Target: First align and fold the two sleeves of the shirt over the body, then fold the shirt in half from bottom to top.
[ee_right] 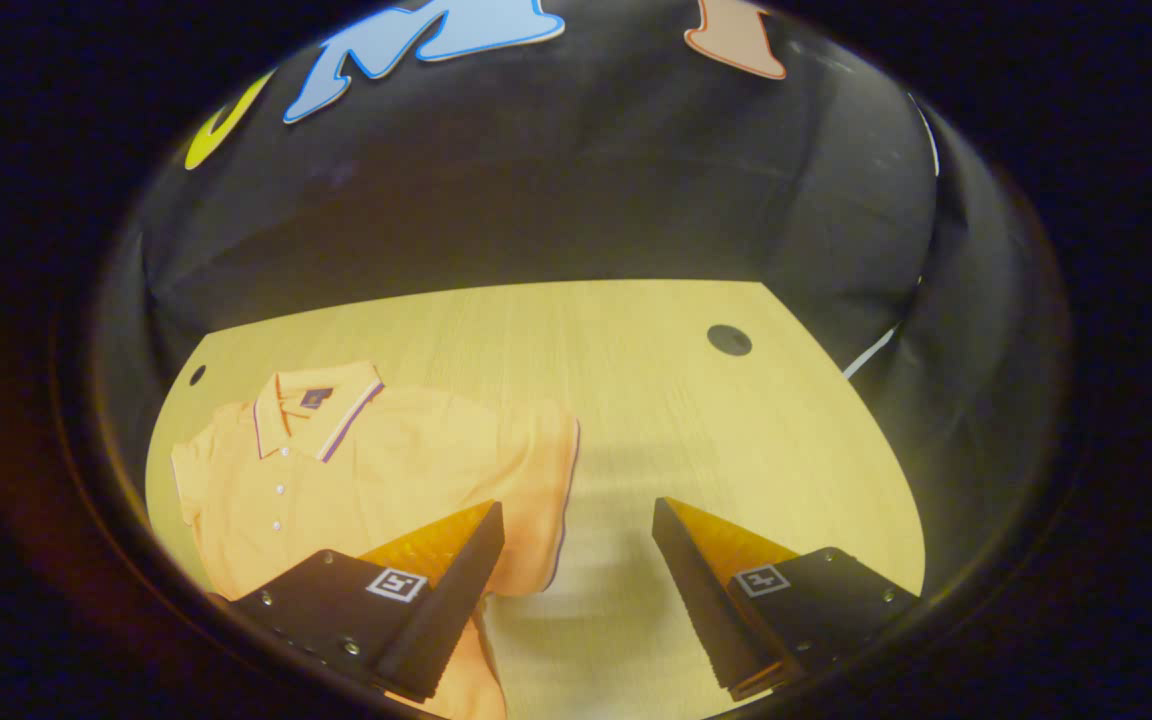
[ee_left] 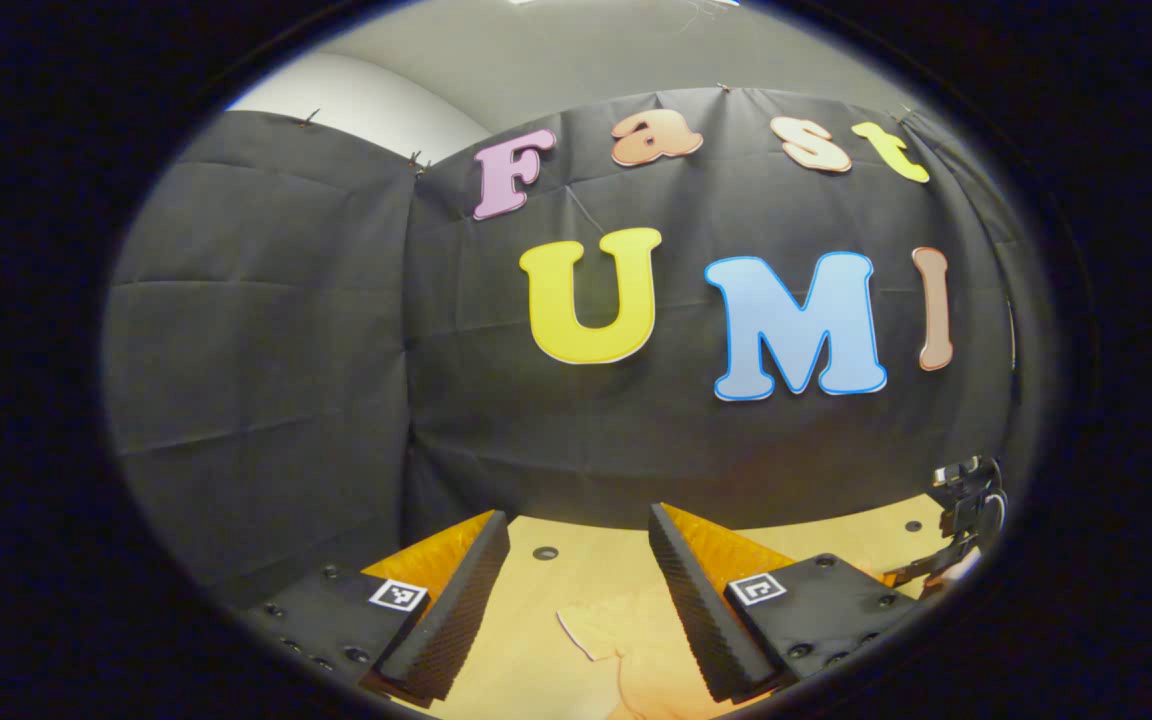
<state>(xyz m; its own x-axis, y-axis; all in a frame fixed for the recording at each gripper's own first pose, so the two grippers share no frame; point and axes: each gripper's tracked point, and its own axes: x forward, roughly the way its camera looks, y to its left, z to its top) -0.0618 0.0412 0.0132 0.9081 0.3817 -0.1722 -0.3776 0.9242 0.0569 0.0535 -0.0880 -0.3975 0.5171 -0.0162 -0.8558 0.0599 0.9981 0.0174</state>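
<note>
Orange polo shirt (ee_right: 376, 470) lying flat, front side up, on the light wooden table (ee_right: 656, 400), toward the left of the right gripper view. Collar spread open at the far end, edged with a thin dark and white stripe, a small dark tag inside the neck. White buttons running down the placket below the collar. One short sleeve (ee_right: 546, 480) spread outward toward the middle of the table, its cuff trimmed with the same thin stripe; the other sleeve (ee_right: 186, 475) poking out at the far left, smaller and partly cut off by the edge of the view. Body smooth, few wrinkles, lower part hidden behind the near finger.

Right gripper (ee_right: 576, 560) released, fingers well apart with bare table and the sleeve's edge between them, nothing grasped (height above the cloth cannot be told). Left-hand finger of the pair overlapping the shirt body in the picture.

Left gripper (ee_left: 576, 590) also released, fingers spread wide, pointed mostly at the booth wall with a strip of table below. Between its fingers, a patch of orange cloth (ee_left: 636, 640) with a pale trimmed edge, lying on the wood, not pinched. At the right edge of the left gripper view, a dark piece of equipment (ee_left: 966, 500), blurred, hard to identify.

Round holes in the tabletop (ee_right: 729, 340) near the far edge.
</note>
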